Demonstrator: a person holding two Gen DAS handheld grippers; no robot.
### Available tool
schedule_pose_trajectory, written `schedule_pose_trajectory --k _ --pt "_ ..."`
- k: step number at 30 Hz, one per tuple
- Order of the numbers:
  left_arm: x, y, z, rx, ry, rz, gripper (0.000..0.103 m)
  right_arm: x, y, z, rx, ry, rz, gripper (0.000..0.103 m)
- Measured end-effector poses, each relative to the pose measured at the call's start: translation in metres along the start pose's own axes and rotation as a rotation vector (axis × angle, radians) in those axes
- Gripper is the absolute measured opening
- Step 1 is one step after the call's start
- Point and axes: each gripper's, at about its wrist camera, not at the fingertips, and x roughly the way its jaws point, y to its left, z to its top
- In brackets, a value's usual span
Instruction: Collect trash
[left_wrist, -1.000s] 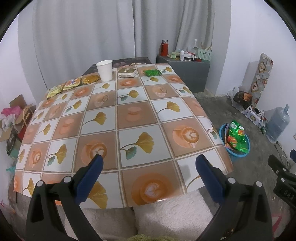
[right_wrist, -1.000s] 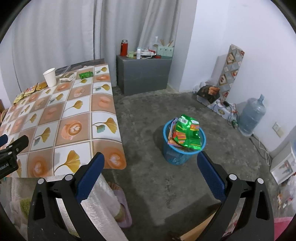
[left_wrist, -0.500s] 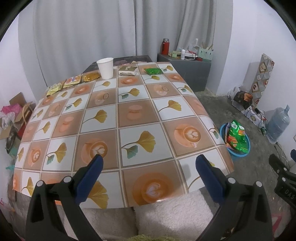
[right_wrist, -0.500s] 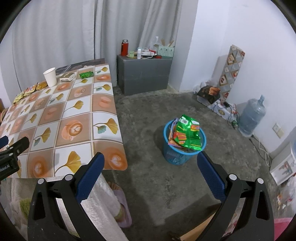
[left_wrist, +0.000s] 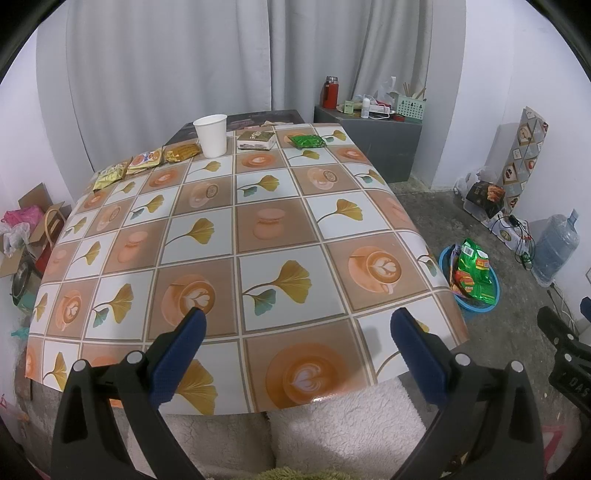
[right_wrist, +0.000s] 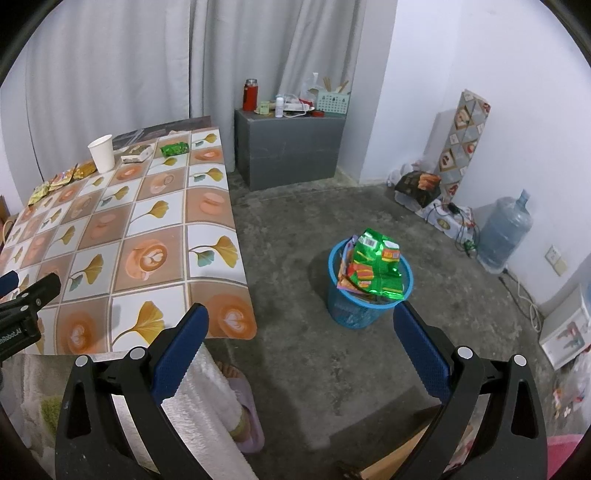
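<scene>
Bare floor (right_wrist: 295, 229) separates table (right_wrist: 207, 236) edge from basket (right_wrist: 369, 291).

The left tongs (right_wrist: 22, 314) body reads partly "nRobot.AI".

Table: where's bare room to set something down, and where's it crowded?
The table is bare from the near edge up to the far row. That far edge is crowded: yellow packets, paper cup, flat box, green packet.

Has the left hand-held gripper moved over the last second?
Yes, slightly. The left hand-held gripper has eased forward over the table; the paper cup sits a little lower in its view.
</scene>
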Motion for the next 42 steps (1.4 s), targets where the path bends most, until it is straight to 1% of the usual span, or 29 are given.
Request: schedule_pose_trajectory --k 42 --pt "0.0009 0.0035 -0.0001 0.002 0.001 -0.001 0.098 -0.0010 0.0003 -0.0003 0.002 0.003 0.000 0.096"
